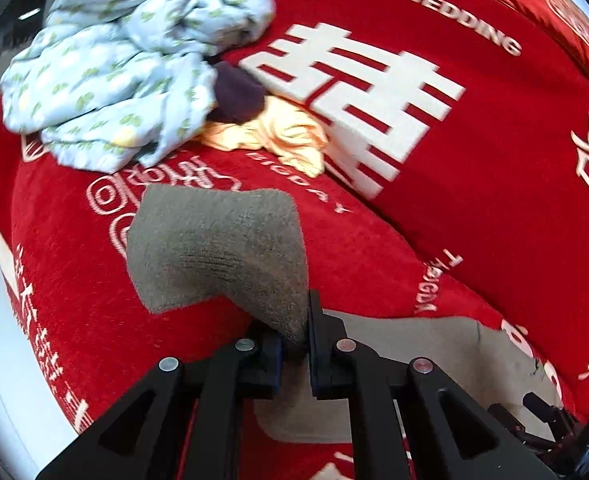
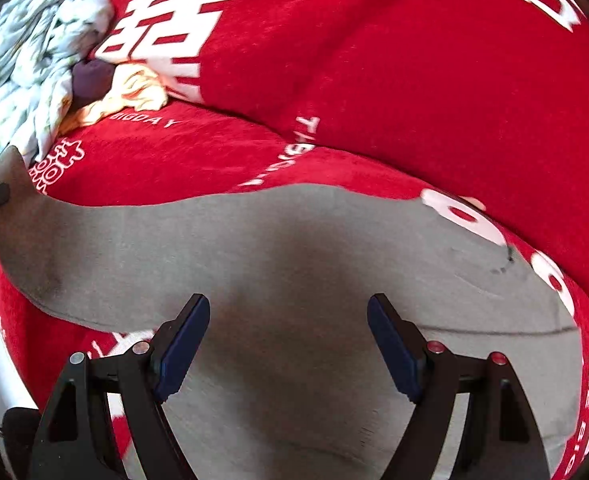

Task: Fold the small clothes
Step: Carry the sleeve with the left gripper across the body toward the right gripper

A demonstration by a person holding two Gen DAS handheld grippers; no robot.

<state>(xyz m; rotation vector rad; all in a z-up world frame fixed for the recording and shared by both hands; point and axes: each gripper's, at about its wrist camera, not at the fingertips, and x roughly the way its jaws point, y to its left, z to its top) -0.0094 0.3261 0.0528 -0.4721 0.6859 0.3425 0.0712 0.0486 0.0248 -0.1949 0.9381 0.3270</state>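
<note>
The grey garment [image 2: 294, 264] lies spread over the red wedding blanket [image 2: 414, 80], with one end lifted clear of it. That end is pinched in the left claw [image 1: 296, 344], whose jaws are clamped tight on a bunched corner. The right claw [image 2: 288, 344] hovers over the flat middle of the cloth, jaws wide and gripping nothing.

Judgement: a fold is in hand. To do it well, carry the lifted end straight across, keeping its edge taut and parallel, while the right claw presses or pins the fold line. Release only once edges align.

A heap of unfolded clothes [image 1: 134, 60] lies well apart, at the far side.
</note>
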